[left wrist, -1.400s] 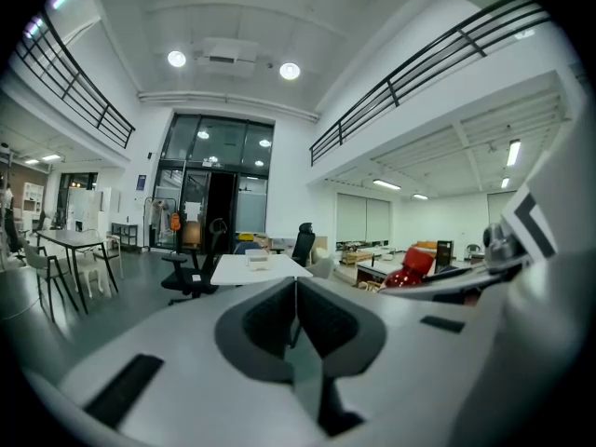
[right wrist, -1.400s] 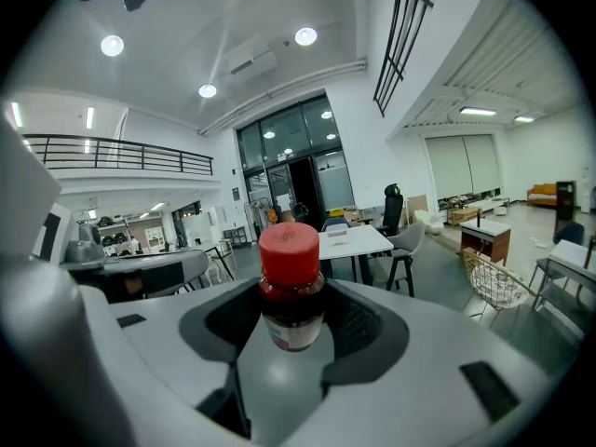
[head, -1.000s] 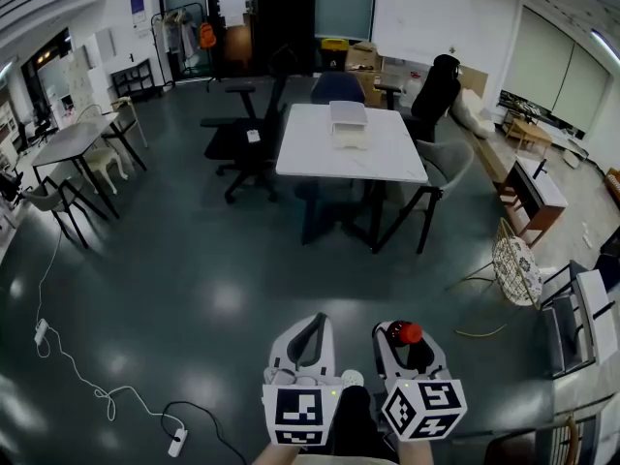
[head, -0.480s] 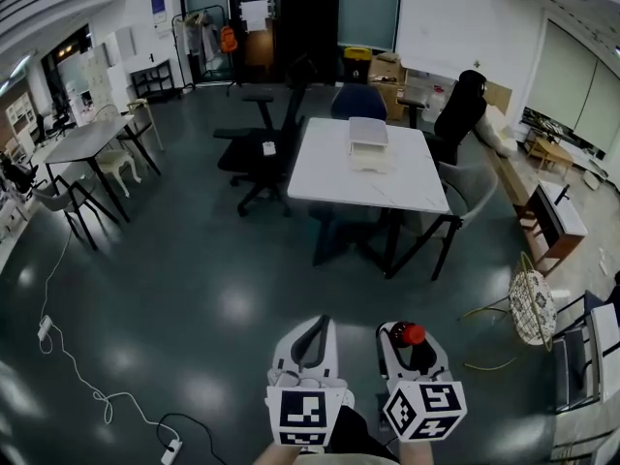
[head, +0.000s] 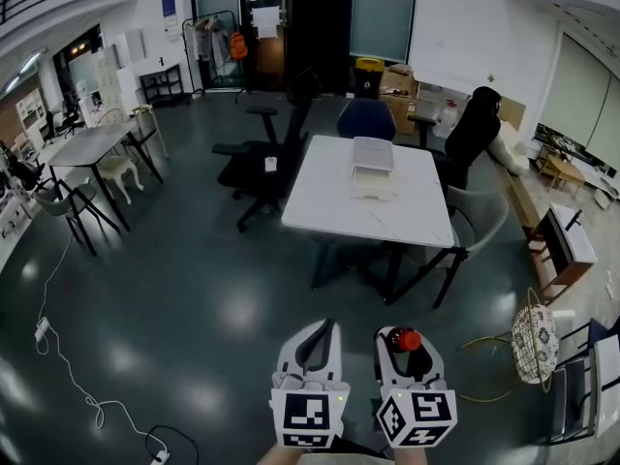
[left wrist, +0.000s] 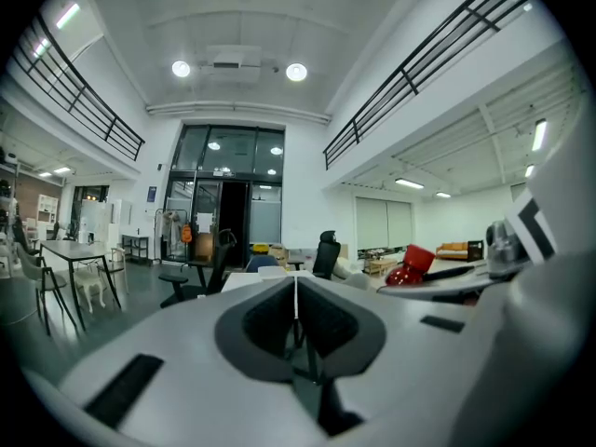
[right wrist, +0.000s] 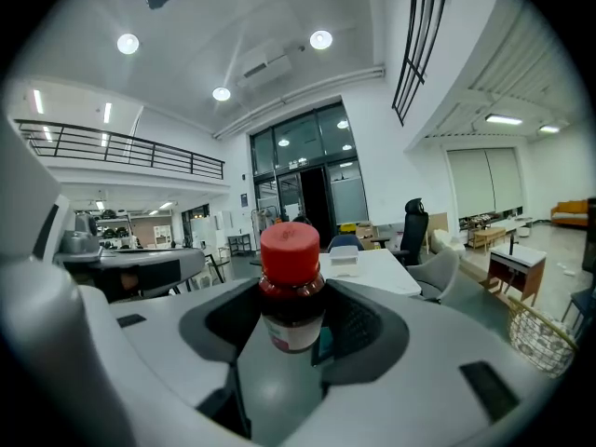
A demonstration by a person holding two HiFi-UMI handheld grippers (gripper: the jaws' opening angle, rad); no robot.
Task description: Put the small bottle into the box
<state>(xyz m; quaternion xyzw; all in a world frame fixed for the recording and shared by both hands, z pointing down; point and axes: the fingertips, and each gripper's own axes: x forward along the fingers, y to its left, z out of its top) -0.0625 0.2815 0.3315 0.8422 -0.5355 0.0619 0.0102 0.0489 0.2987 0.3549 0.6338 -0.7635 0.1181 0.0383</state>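
Note:
A small dark bottle with a red cap (right wrist: pixel 291 287) sits between the jaws of my right gripper (head: pixel 404 352), which is shut on it; the red cap (head: pixel 409 338) also shows in the head view and as the bottle (left wrist: pixel 412 265) at the right of the left gripper view. My left gripper (head: pixel 314 345) is held beside it, shut with nothing between its jaws. A pale box (head: pixel 373 168) with its lid up stands on the far white table (head: pixel 329 201); the box (right wrist: pixel 343 259) appears small and distant in the right gripper view. Both grippers hang above the dark floor, well short of the table.
Black office chairs (head: pixel 257 158) stand left of the table, a grey chair (head: pixel 475 226) at its right. A wire basket (head: pixel 533 342) and a small bench (head: pixel 562 245) are to the right. A white cable (head: pixel 68 376) runs over the floor at left. Another table (head: pixel 82 148) stands far left.
The view has advanced toward the white table, which looks slightly nearer and larger. Both grippers keep their places and the right one still holds the bottle.

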